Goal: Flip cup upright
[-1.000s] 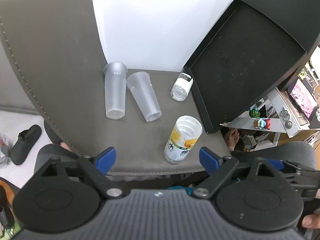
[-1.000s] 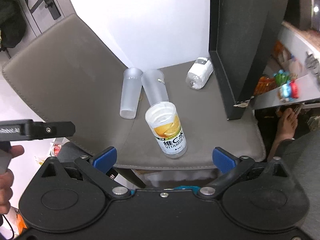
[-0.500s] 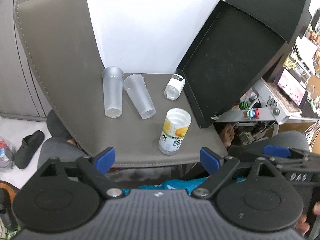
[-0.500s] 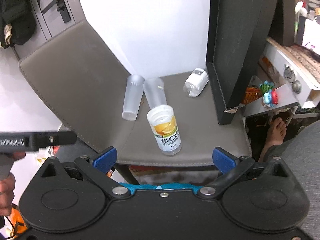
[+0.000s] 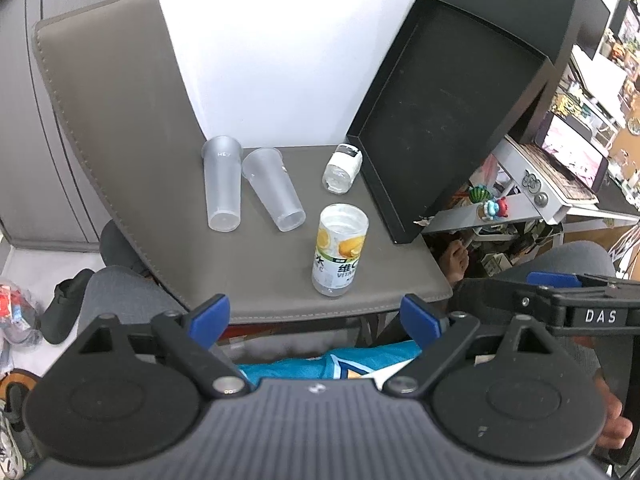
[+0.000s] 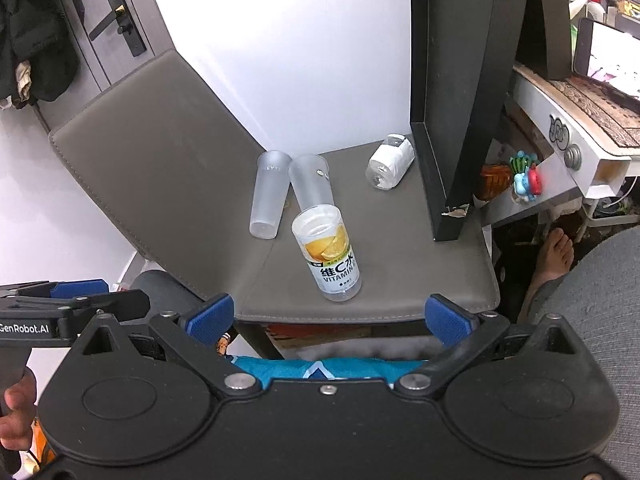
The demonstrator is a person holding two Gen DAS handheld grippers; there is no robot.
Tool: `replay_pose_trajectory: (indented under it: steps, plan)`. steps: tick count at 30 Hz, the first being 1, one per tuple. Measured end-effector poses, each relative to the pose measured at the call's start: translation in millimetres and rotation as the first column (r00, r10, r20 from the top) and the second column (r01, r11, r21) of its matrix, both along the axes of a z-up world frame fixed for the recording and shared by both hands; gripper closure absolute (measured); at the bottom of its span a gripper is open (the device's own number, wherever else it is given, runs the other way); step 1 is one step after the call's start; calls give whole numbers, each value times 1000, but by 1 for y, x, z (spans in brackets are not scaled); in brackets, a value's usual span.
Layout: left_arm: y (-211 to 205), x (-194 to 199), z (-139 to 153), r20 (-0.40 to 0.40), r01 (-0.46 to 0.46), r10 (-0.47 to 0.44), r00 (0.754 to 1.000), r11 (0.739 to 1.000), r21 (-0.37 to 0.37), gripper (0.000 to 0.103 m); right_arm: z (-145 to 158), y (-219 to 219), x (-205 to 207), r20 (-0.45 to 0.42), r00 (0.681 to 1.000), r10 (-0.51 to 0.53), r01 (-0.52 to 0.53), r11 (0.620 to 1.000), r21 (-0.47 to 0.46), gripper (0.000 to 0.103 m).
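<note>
Nothing looks done yet. Two clear cups, the left cup (image 5: 222, 184) and right cup (image 5: 274, 190), stand rim-down, touching, at the far left of the chair seat (image 5: 280, 292). A bottle (image 5: 340, 250) stands nearer. The left gripper (image 5: 316, 314) and right gripper (image 6: 330, 316) hang short of the seat, fingers spread wide, holding nothing.

On your chair seat (image 5: 280, 280), two cups (image 5: 222, 184) (image 5: 273, 189) lie left of the vitamin bottle (image 5: 339, 252). A small bottle (image 5: 342, 162) lies behind it, a tray (image 5: 448, 116) to its right.
</note>
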State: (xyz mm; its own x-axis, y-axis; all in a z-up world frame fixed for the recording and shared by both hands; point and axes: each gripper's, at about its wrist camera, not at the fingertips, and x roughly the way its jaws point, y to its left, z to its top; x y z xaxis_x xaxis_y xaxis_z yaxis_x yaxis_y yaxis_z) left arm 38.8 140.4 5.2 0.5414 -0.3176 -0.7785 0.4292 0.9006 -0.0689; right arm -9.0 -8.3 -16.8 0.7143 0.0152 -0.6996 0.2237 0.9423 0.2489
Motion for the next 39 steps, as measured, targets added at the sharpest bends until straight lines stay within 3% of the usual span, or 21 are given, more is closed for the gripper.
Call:
replay_pose_trajectory:
  steps: [39]
  plan:
    - [9,-4,-3,23,-17,17,1000,1000,-13,11,6,5,-9,-14,999,31,-32,997,-63,0]
